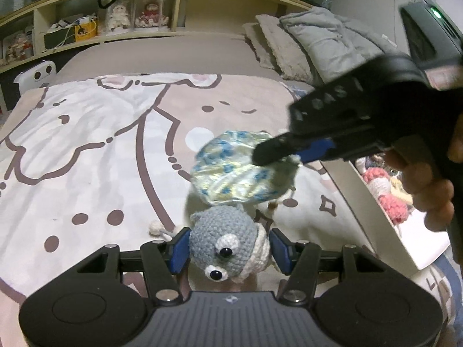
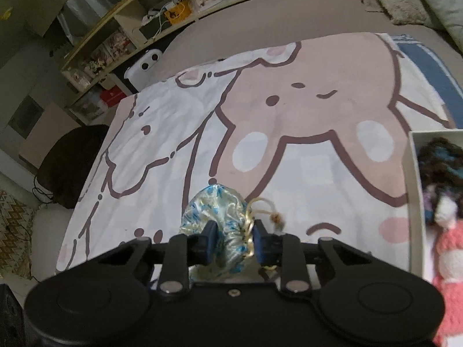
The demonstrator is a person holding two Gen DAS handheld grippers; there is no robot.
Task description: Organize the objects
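Note:
A grey crochet toy (image 1: 225, 240) with white trim and two black eyes sits between the blue pads of my left gripper (image 1: 230, 248), which is shut on it above the blanket. Just beyond it hangs a shiny satin pouch (image 1: 231, 173) with a blue flower print. My right gripper (image 1: 277, 150) comes in from the right and pinches the pouch at its gathered neck. In the right wrist view the pouch (image 2: 214, 205) is squeezed between the pads of the right gripper (image 2: 235, 243), its gold drawstring (image 2: 262, 202) trailing to the right.
A cartoon-print blanket (image 1: 86, 144) covers the bed. A white box (image 1: 405, 248) with pink crochet toys (image 1: 390, 202) sits at the right edge, also seen as the box (image 2: 416, 173). A small white crochet piece (image 1: 156, 227) lies on the blanket. Pillows (image 1: 289, 49) and a shelf headboard (image 1: 115, 20) stand behind.

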